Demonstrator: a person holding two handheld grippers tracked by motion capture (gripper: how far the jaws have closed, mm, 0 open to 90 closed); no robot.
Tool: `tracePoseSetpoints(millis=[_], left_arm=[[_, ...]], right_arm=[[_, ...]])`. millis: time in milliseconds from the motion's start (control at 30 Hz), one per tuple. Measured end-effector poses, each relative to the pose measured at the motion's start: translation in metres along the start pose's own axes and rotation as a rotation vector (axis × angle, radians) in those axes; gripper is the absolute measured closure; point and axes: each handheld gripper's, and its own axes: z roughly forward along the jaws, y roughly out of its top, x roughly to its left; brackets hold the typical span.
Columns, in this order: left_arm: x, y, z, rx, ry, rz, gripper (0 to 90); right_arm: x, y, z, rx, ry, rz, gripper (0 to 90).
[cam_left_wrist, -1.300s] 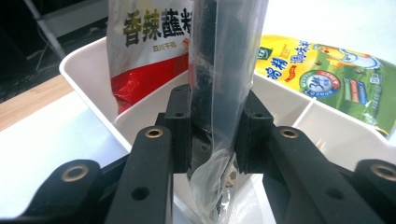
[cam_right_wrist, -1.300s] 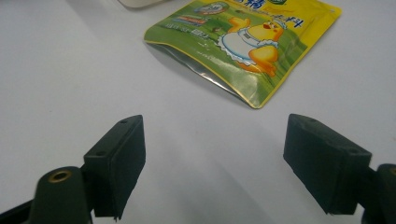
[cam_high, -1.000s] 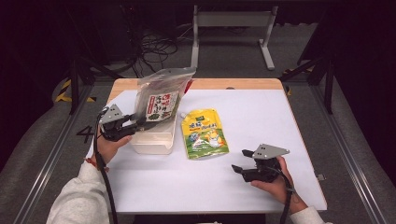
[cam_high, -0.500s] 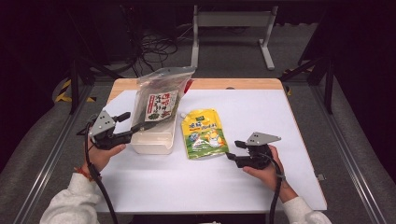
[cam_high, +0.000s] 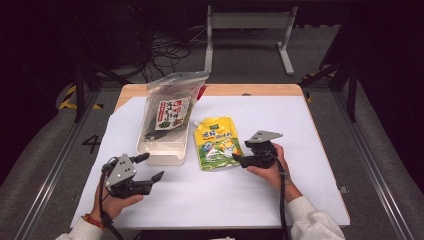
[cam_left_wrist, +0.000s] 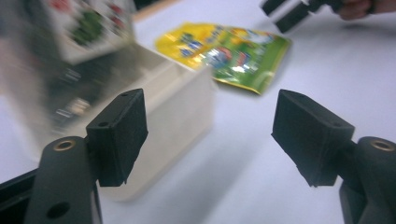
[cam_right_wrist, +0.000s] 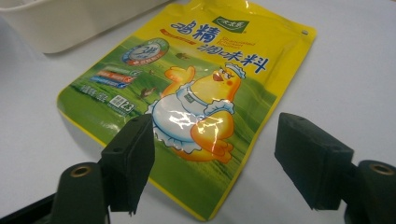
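Dark rm, grey floor (cam_high: 45, 150), metal stand (cam_high: 248, 20).

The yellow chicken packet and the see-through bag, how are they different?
The yellow chicken packet lies flat on the white table; the see-through bag stands tilted inside the white tub. The packet is bright yellow and green with a cartoon chicken; the bag is clear with dark contents and a white label. The bag looks bigger. Both are shiny pouches, and neither is held.

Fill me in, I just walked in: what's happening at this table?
A person works with a gripper in each hand. The right gripper, jaws open, reaches for the edge of the yellow pouch lying flat. The left gripper, jaws just opened and empty, sits near the white bin, where a clear bag stands.
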Motion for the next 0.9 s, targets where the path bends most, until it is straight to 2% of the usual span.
tracePoseSetpoints(millis=[100, 233, 300, 333, 367, 433, 467, 533, 667, 733, 767, 833, 867, 900], left_arm=[[-0.009, -0.006, 0.014, 0.080, -0.034, 0.045, 23.0], [-0.010, -0.010, 0.025, 0.119, -0.076, 0.046, 17.2], [-0.010, -0.012, 0.030, 0.136, -0.068, 0.046, 15.2], [-0.009, -0.012, 0.031, 0.138, -0.077, 0.037, 14.5], [-0.009, -0.012, 0.033, 0.137, -0.085, 0.035, 14.3], [-0.008, -0.012, 0.034, 0.136, -0.092, 0.030, 13.7], [-0.008, -0.012, 0.035, 0.138, -0.096, 0.028, 13.5], [-0.008, -0.012, 0.036, 0.140, -0.097, 0.028, 13.2], [-0.007, -0.011, 0.038, 0.141, -0.107, 0.026, 12.8], [-0.008, -0.011, 0.040, 0.143, -0.115, 0.030, 12.9], [-0.009, -0.011, 0.040, 0.147, -0.120, 0.036, 12.8], [-0.010, -0.011, 0.041, 0.154, -0.124, 0.041, 12.9], [-0.010, -0.011, 0.042, 0.158, -0.132, 0.045, 12.8], [-0.010, -0.011, 0.042, 0.158, -0.132, 0.045, 12.7]], right_arm=[[0.000, 0.001, 0.008, 0.020, 0.003, 0.010, 24.8], [-0.001, 0.002, 0.017, 0.038, 0.008, 0.042, 17.4], [0.000, 0.003, 0.020, 0.041, 0.022, 0.045, 15.1], [0.000, 0.003, 0.021, 0.044, 0.026, 0.046, 14.2], [0.001, 0.004, 0.023, 0.052, 0.036, 0.056, 13.0], [-0.001, 0.003, 0.030, 0.085, 0.093, 0.095, 6.0], [0.000, 0.002, 0.033, 0.091, 0.108, 0.095, 4.2], [0.005, 0.005, 0.035, 0.123, 0.082, 0.046, 2.6], [0.012, 0.009, 0.038, 0.153, 0.055, 0.011, 3.7], [0.010, 0.010, 0.038, 0.141, 0.067, 0.040, 6.8], [0.006, 0.009, 0.036, 0.116, 0.091, 0.094, 10.5], [-0.003, 0.008, 0.030, 0.047, 0.105, 0.184, 26.2], [-0.007, 0.007, 0.029, 0.036, 0.108, 0.202, 28.1], [-0.006, 0.007, 0.030, 0.041, 0.101, 0.191, 25.5]])
